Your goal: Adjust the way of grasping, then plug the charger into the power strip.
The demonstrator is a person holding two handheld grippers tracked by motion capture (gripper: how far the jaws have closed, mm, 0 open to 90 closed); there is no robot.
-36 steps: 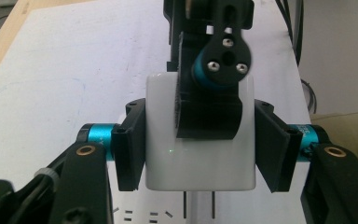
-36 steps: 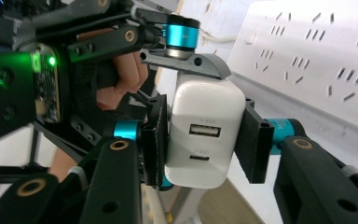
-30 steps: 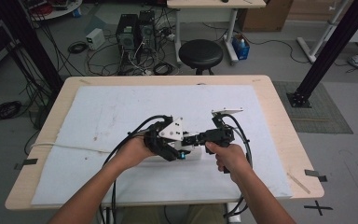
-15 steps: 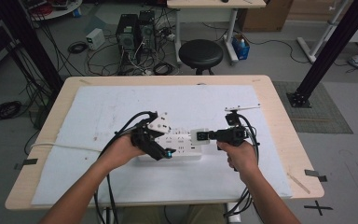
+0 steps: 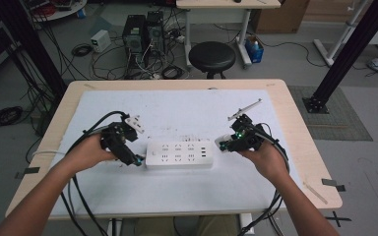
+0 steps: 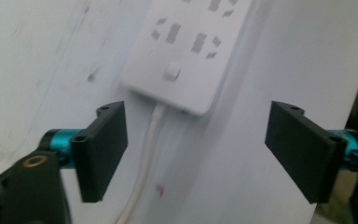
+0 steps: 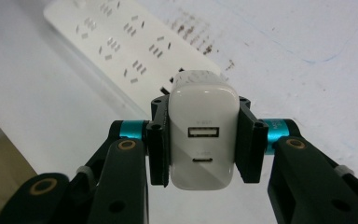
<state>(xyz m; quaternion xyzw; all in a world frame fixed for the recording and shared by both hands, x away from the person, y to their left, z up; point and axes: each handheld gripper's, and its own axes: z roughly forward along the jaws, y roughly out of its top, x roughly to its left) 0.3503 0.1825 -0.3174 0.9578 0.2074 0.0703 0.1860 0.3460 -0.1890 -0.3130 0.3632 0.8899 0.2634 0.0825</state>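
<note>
A white power strip (image 5: 179, 154) lies flat on the white sheet in the middle of the table, with its cord (image 6: 144, 172) running off its left end. My left gripper (image 5: 136, 159) sits just left of that end. Its jaws have just been opening, and in the left gripper view the left gripper (image 6: 200, 149) stands wide with nothing in its grip. The strip's switch end (image 6: 186, 56) lies ahead of it. My right gripper (image 5: 223, 143) hovers off the strip's right end. In the right gripper view the right gripper (image 7: 204, 140) is shut on a white USB charger (image 7: 204, 135) above the strip (image 7: 121, 42).
The white sheet (image 5: 187, 108) covers most of the wooden table (image 5: 295, 128). Black cables trail from both grippers toward the near edge. A black stool (image 5: 211, 56) and computer boxes (image 5: 142, 32) stand on the floor beyond the far edge.
The two grippers, close together over the strip a second ago, have drawn apart. The left went left and opened. The right went right and up, with the charger in it.
</note>
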